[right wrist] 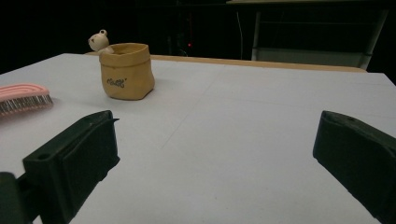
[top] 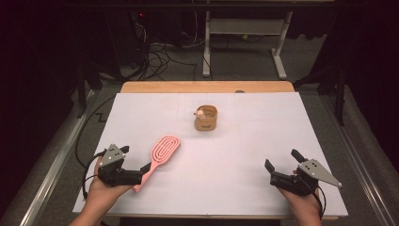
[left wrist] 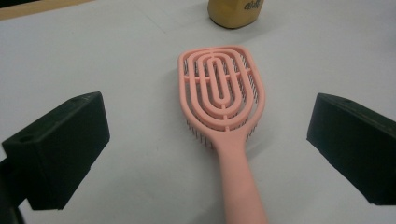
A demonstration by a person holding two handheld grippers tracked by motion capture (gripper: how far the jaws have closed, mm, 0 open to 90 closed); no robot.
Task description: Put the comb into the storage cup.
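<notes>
Your left gripper (left wrist: 205,154): released, pink plastic vented hairbrush (left wrist: 223,100) lying between its jaws. Your right gripper (right wrist: 210,158): released, tan fabric pouch (right wrist: 126,71) ahead-left.

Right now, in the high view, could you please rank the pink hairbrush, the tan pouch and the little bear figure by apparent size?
1. Pink hairbrush, clearly the longest.
2. Tan pouch, though it sits farther from the camera, which shrinks it.
3. Bear figure at the pouch's rim, smallest.
</notes>
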